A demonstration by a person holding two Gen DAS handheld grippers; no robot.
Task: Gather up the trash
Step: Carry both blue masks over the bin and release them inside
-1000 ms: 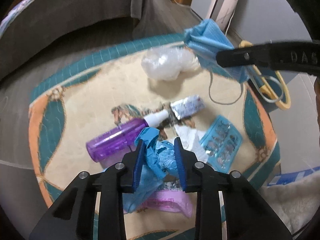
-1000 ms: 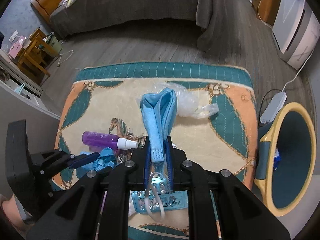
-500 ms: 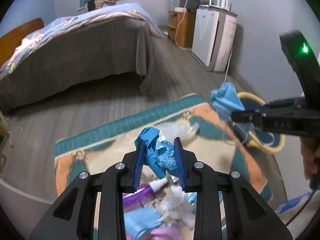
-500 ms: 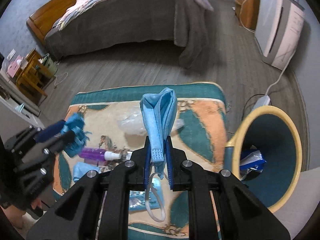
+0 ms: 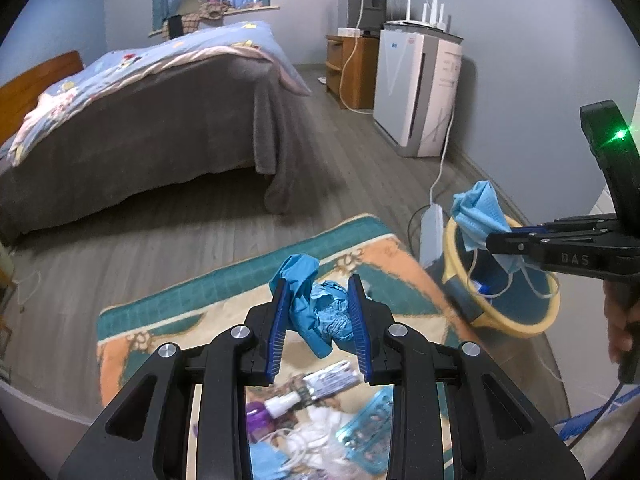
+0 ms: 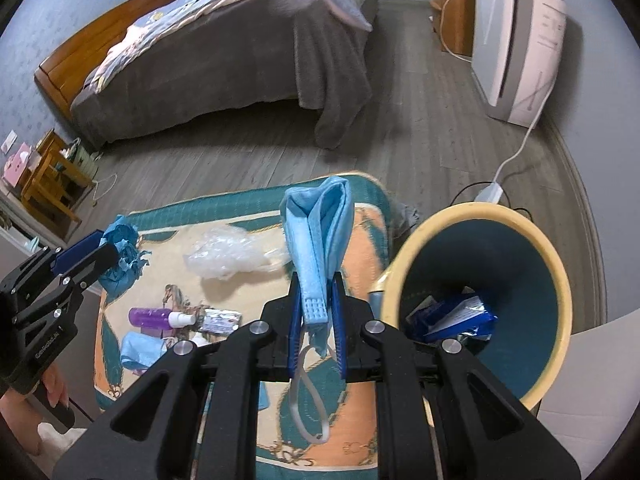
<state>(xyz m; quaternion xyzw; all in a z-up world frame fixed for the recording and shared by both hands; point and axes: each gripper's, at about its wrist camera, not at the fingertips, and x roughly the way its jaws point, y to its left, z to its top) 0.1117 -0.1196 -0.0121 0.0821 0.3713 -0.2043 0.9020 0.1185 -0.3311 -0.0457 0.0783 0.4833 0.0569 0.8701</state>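
A light blue face mask stands folded between the pads of the right gripper, whose jaws are clamped on it at the centre of the right wrist view, its white ear loop dangling below. Just to its right gapes the yellow-rimmed bin, teal inside, with a dark blue wrapper lying at the bottom. In the left wrist view the left gripper has its jaws pressed on a crumpled blue glove at lower centre, held above the patterned rug. On the rug lie a clear plastic wad, a purple spray bottle, a blister pack and white tissue. A bed fills the upper left and a white appliance the upper right.
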